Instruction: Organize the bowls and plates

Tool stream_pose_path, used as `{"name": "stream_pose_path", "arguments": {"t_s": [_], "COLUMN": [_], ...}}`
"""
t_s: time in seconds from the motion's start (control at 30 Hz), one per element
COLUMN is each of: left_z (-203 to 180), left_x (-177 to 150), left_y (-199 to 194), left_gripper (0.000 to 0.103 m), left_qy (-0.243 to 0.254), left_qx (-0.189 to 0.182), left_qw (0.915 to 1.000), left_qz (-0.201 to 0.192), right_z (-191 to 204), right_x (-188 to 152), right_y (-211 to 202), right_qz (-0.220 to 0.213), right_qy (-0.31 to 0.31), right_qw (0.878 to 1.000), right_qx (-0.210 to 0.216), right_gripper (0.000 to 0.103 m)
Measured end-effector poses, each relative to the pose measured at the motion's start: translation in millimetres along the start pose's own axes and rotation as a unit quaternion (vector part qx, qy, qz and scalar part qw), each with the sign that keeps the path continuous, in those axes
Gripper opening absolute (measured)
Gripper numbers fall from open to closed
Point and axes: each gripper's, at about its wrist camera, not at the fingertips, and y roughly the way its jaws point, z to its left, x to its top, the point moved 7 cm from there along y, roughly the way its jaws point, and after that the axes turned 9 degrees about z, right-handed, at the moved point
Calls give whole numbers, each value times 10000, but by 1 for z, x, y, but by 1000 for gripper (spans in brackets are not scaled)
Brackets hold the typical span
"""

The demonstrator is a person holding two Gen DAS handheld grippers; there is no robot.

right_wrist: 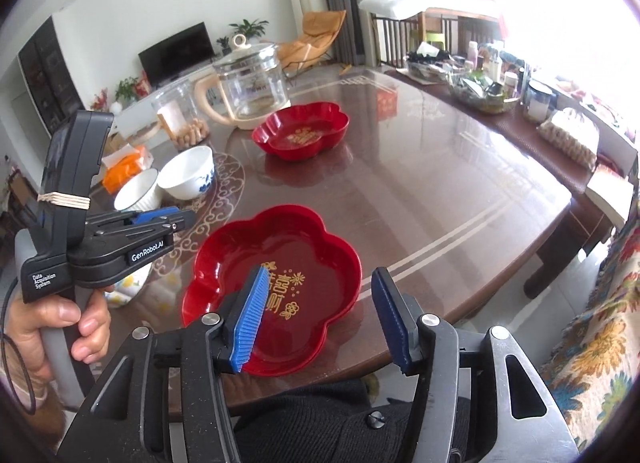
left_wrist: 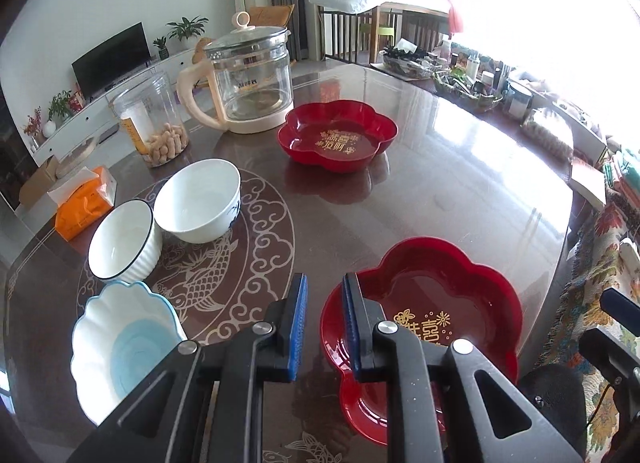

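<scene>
A red flower-shaped plate (left_wrist: 436, 303) (right_wrist: 276, 263) lies at the table's near edge; a second red plate (left_wrist: 338, 135) (right_wrist: 302, 131) lies farther back. To the left stand a white bowl with blue painting (left_wrist: 198, 201) (right_wrist: 188, 171), a ribbed white bowl with a dark rim (left_wrist: 124, 239) (right_wrist: 138, 189) and a scalloped white-and-blue bowl (left_wrist: 120, 343). My left gripper (left_wrist: 325, 327) (right_wrist: 168, 219) is open and empty, just left of the near plate's rim. My right gripper (right_wrist: 320, 315) is open and empty above the near plate's front edge.
A glass kettle (left_wrist: 252, 75) and a clear jar of peanuts (left_wrist: 154, 123) stand at the back left, with an orange tissue pack (left_wrist: 86, 203) beside the bowls. Baskets and bottles (left_wrist: 468, 79) crowd the far right edge. A floral-covered seat (right_wrist: 600, 323) lies to the right.
</scene>
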Motion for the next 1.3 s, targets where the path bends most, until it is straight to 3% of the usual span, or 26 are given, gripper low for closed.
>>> {"name": "stream_pose_path", "arguments": {"t_s": [0.3,0.4,0.43,0.47,0.53,0.83,0.97,1.13,1.23,1.3], "left_z": [-13,-16,-17,-14,-4,20,25,25,29,32], "left_x": [9,10,9,9,9,4,-18,-39,-43,-44], "left_y": [-54,-63,-66,-69,-81,-92,-76,-71,-71,-69], "left_gripper": [18,27,46,75,97,98,98,98,98,98], "left_qy": [-97,-243,-328,-481,-932,-1092,-1077,-981,-847,-744], "left_qx": [-505,-840,-953,-1037,-1009,-486,-540,-319,-36,118], "left_qw": [9979,9954,9941,9924,9875,9858,9878,9906,9929,9942], "left_qz": [-404,-398,-402,-446,-771,-1183,-987,-893,-833,-765], "right_z": [5,-2,-5,-7,-11,-21,-27,-38,-49,-54], "right_x": [-11,-14,-15,-16,-17,-25,-27,-26,-20,-15], "right_y": [-21,-27,-28,-29,-31,-36,-36,-32,-37,-46], "right_qz": [-235,-272,-285,-293,-305,-341,-336,-189,-192,-259], "right_qy": [-64,44,84,117,170,286,291,104,41,37], "right_qw": [9997,9996,9996,9995,9994,9990,9990,9984,9950,9905], "right_qx": [-19,-19,-15,-16,-25,-31,-83,-530,-977,-1349], "right_gripper": [60,60,60,60,60,60,65,67,68,74]}}
